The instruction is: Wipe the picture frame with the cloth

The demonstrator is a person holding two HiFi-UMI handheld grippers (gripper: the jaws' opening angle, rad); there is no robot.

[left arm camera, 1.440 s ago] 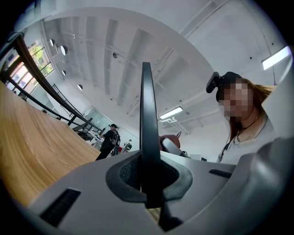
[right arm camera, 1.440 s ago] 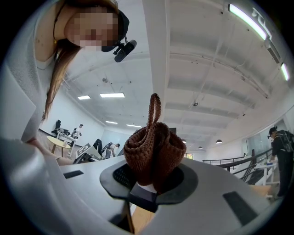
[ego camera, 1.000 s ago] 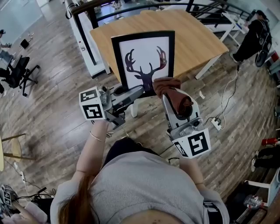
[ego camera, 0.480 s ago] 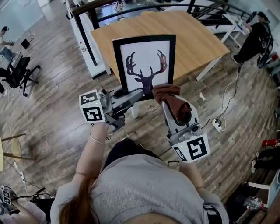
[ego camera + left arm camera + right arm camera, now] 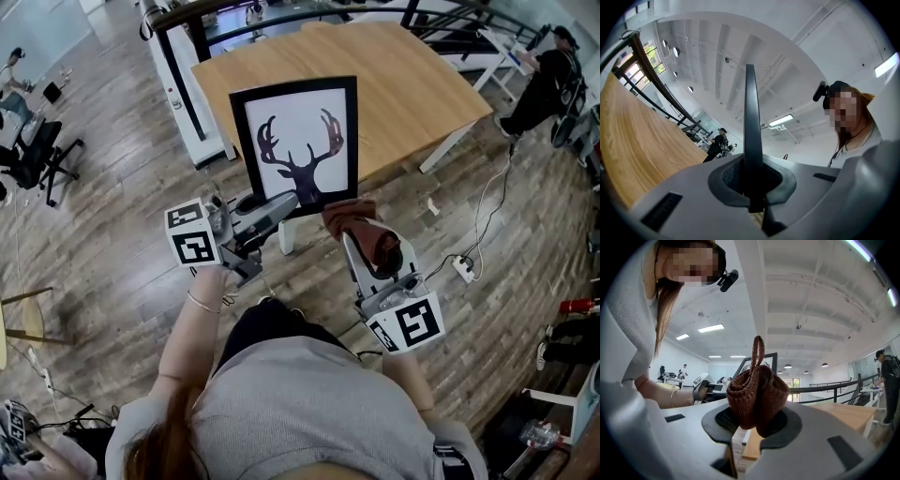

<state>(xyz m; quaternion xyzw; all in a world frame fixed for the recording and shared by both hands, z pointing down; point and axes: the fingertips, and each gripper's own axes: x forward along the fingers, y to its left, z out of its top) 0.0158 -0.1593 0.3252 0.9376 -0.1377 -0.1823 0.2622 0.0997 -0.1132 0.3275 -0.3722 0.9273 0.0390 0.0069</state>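
Head view: cloth [image 5: 349, 214] sank down the picture frame [image 5: 295, 141].

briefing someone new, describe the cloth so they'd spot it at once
Find the wooden table and the black picture frame with the deer print in front of it. At the frame's lower right corner, the right gripper pinches the cloth. It is the only brown, knitted, bunched thing.

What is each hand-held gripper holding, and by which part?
Left hand-held gripper: picture frame, by its bottom edge. Right hand-held gripper: cloth, by a bunched fold.
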